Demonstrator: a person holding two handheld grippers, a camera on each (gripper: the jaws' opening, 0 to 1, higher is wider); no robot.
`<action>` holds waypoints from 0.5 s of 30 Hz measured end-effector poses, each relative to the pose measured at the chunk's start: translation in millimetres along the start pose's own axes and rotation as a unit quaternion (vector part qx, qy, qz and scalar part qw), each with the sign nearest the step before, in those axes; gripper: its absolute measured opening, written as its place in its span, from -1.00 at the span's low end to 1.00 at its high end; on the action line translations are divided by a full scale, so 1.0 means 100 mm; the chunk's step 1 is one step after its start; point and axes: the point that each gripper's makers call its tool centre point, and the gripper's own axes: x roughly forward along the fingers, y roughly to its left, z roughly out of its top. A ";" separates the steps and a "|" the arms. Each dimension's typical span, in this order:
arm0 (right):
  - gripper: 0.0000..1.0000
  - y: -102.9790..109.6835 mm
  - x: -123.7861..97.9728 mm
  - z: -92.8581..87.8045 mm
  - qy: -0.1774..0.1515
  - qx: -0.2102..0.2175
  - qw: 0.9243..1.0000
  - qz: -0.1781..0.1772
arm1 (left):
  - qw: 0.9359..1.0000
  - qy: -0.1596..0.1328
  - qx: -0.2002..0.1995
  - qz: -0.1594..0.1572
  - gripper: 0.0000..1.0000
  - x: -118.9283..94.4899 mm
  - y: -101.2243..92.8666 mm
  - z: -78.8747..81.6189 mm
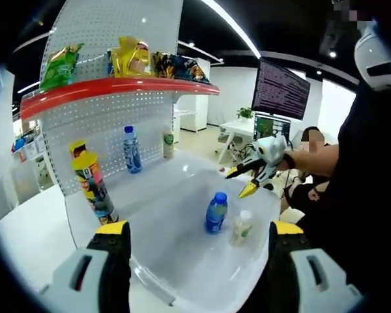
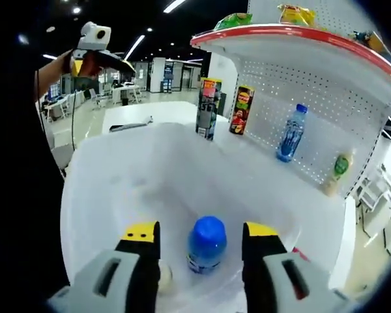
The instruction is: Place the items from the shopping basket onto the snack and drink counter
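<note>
I note: counter (image 2: pixel 150 169) glossy smooth white; back panel (image 2: pixel 313 104) perforated, matt; blue bottle (image 2: pixel 206 244) clear plastic; snack bags (image 1: pixel 133 57) shiny foil.

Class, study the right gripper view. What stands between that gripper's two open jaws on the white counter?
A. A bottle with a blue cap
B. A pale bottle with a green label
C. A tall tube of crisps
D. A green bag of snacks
A: in the right gripper view, the bottle with a blue cap stands on the white counter between the open jaws of the right gripper, which do not clamp it.
</note>
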 end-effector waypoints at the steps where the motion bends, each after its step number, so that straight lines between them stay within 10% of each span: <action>1: -0.05 0.00 0.03 -0.01 0.002 0.000 1.000 0.001 | 1.000 0.001 -0.001 0.001 0.73 0.00 0.00 -0.01; 15: -0.17 -0.15 0.32 -0.24 0.019 -0.002 1.000 0.013 | 1.000 0.007 -0.016 -0.018 0.73 0.21 -0.12 -0.10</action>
